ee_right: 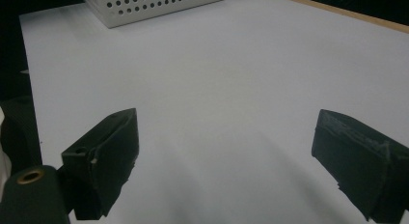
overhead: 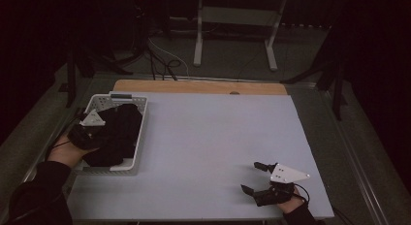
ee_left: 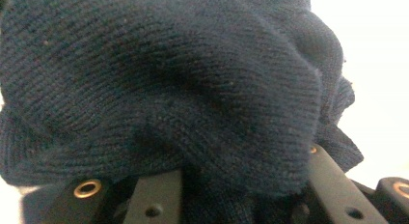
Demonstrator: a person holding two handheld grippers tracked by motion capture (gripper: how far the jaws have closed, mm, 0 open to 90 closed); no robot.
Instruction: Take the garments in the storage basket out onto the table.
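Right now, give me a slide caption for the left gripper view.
Left gripper shut on a dark navy knitted garment, its ribbed fabric bunched over the black jaws.

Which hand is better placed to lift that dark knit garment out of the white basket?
Left: its tongs are shut on the garment in the basket; right tongs stand open.

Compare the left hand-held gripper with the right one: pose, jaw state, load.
The left hand-held gripper is over the white basket, shut on the dark knit garment; the right hand-held gripper sits low over bare table, jaws wide apart, holding nothing. Both are black, each topped with a grey three-cornered plate.
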